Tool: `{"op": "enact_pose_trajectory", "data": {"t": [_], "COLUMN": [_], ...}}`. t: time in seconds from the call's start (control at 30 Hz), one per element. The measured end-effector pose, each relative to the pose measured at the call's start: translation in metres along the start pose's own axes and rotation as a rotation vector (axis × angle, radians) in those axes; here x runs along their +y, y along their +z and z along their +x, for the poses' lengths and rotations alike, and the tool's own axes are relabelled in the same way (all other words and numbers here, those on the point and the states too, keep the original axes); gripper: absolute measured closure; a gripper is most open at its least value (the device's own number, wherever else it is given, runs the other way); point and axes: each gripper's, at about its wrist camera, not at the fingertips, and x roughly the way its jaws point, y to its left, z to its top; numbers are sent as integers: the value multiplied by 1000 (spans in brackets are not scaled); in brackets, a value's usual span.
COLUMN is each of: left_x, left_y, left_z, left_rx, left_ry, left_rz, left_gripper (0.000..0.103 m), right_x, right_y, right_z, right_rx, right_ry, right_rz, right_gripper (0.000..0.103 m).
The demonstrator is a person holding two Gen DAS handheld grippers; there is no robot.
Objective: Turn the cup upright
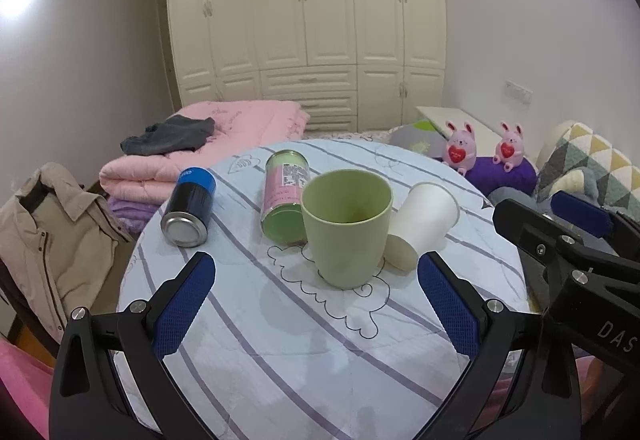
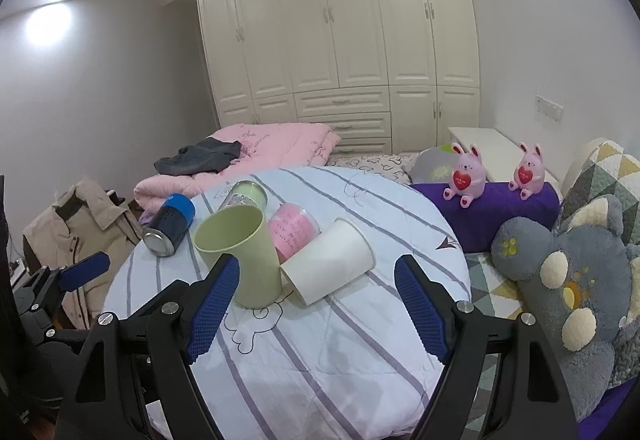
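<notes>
Green cup (image 1: 346, 228) stands upright before both wide-spread, empty hand-held grippers.

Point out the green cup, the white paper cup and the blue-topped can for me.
green cup (image 1: 346, 244): left wrist view, on its outer front wall.
white paper cup (image 2: 330, 260): right wrist view, on its side wall; it lies tipped over.
blue-topped can (image 1: 191, 205): left wrist view, on its dark body.
</notes>
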Motion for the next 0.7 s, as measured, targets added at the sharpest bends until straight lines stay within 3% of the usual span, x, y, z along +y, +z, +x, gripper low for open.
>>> {"op": "enact_pose_trajectory", "data": {"t": [0.33, 0.7], "left_x": [-3, -8], "left_y": [4, 7], "left_z": [-2, 0], "left_rx": [-8, -17], "left_ry": [-56, -59], "left_rz": [13, 24], "left_gripper": [1, 1], "right_x": [0, -3], "right_y": [0, -1], "right_z": [1, 1], "right_rx": [-8, -15], "right_ry": [-5, -20], "right_rz": [3, 22], "right_gripper": [21, 21]}}
